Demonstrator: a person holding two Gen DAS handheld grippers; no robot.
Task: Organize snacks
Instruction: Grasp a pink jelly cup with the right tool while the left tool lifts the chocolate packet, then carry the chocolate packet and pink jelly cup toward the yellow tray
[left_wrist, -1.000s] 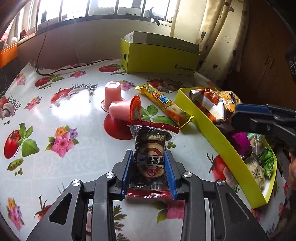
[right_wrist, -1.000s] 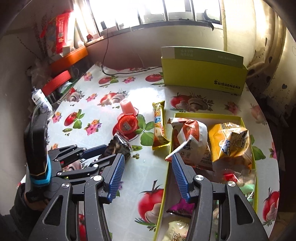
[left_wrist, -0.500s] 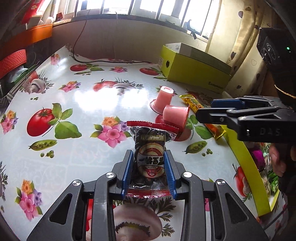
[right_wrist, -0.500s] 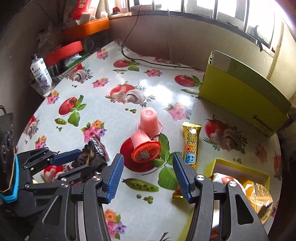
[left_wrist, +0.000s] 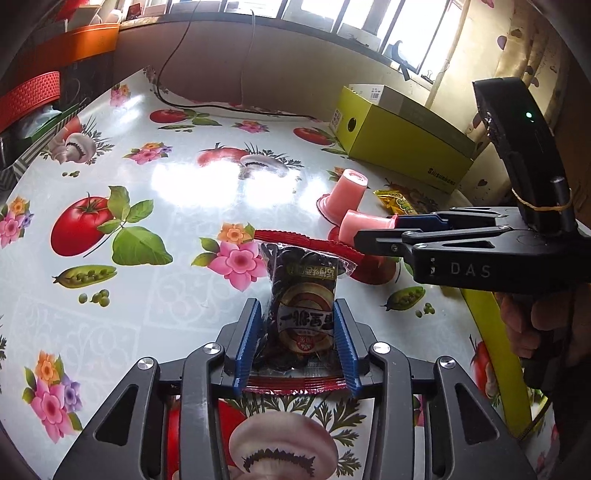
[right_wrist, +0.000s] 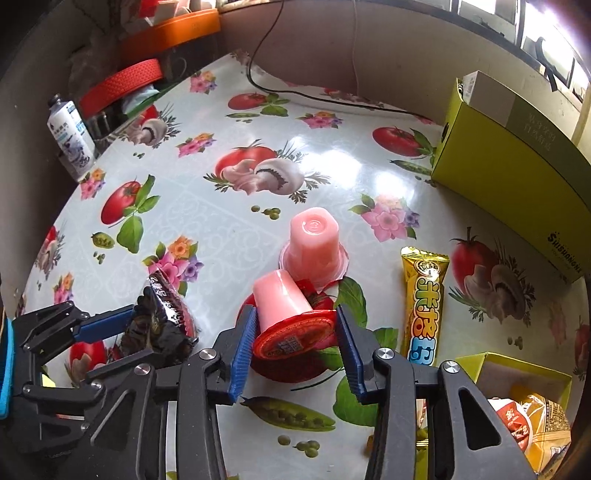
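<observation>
Right hand-held gripper (right_wrist: 295, 345), jaws just closing, straddled the tipped jelly cup (right_wrist: 286, 315); left hand-held gripper (left_wrist: 298, 347), loosening, held the dark packet (left_wrist: 301, 306); next, squeeze and lift

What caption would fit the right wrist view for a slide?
Right gripper closing around a tipped pink jelly cup; left gripper holds a dark snack packet.

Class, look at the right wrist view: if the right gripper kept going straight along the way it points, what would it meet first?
Most likely the tipped pink jelly cup, already lying between the jaws of the right gripper, which have just been closing. Behind it stands an upside-down jelly cup; depth is uncertain.
</observation>
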